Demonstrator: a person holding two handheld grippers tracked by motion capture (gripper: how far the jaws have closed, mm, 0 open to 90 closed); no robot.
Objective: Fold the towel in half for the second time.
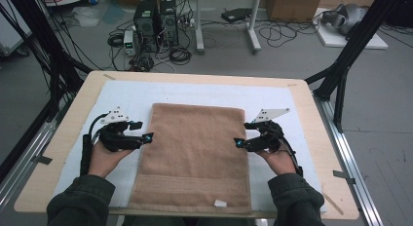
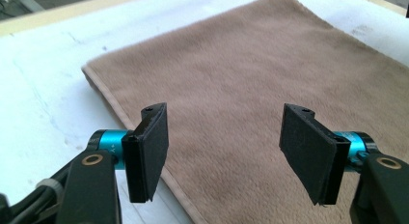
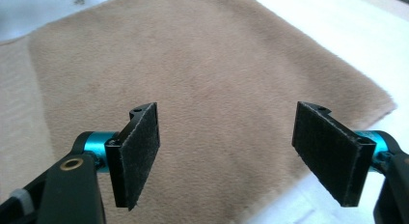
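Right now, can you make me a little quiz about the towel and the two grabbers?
1. True or false: the brown towel lies flat on the white mat.
2. Is the left gripper A) clamped on the towel, or B) open beside the towel's edge?
3. Which small thing sits at the towel's near edge?

Key:
1. True.
2. B. In the left gripper view its jaws stand apart with nothing between them. The right gripper is open too, at the opposite edge.
3. A small white tag.
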